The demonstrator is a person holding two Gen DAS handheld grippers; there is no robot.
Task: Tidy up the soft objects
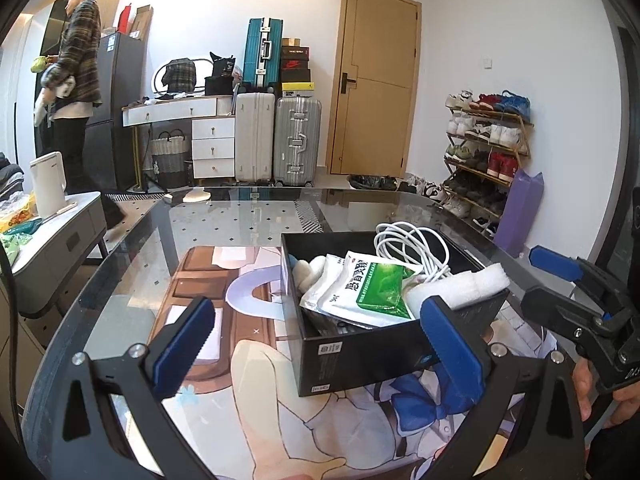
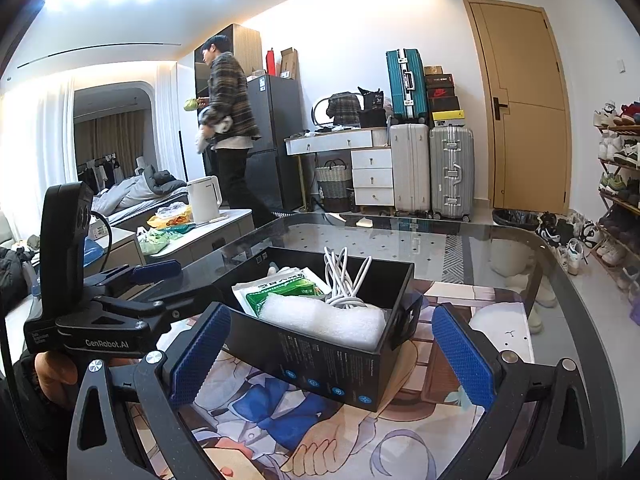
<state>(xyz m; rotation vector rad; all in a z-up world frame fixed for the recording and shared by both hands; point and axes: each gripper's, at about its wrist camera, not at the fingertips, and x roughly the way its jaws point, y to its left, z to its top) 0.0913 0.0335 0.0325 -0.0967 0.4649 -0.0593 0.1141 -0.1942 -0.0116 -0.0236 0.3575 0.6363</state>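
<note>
A black box (image 1: 360,350) (image 2: 320,364) stands on the printed mat on a glass table. In it lie a white foam roll (image 1: 464,286) (image 2: 324,318), a green and white medicine pouch (image 1: 368,290) (image 2: 280,288), a coiled white cable (image 1: 416,244) (image 2: 344,276) and a white soft wad (image 1: 306,270). My left gripper (image 1: 316,344) is open and empty, just in front of the box. My right gripper (image 2: 330,354) is open and empty, its fingers either side of the box's near end. The right gripper (image 1: 576,292) also shows in the left view, and the left gripper (image 2: 160,280) in the right view.
The printed mat (image 1: 224,312) (image 2: 460,420) covers the near part of the glass table (image 1: 248,216) (image 2: 400,236). A side table with a white kettle (image 1: 48,184) (image 2: 204,198) stands left. A person (image 1: 76,80) (image 2: 228,128) stands by the fridge. Suitcases, a door and a shoe rack (image 1: 488,148) lie beyond.
</note>
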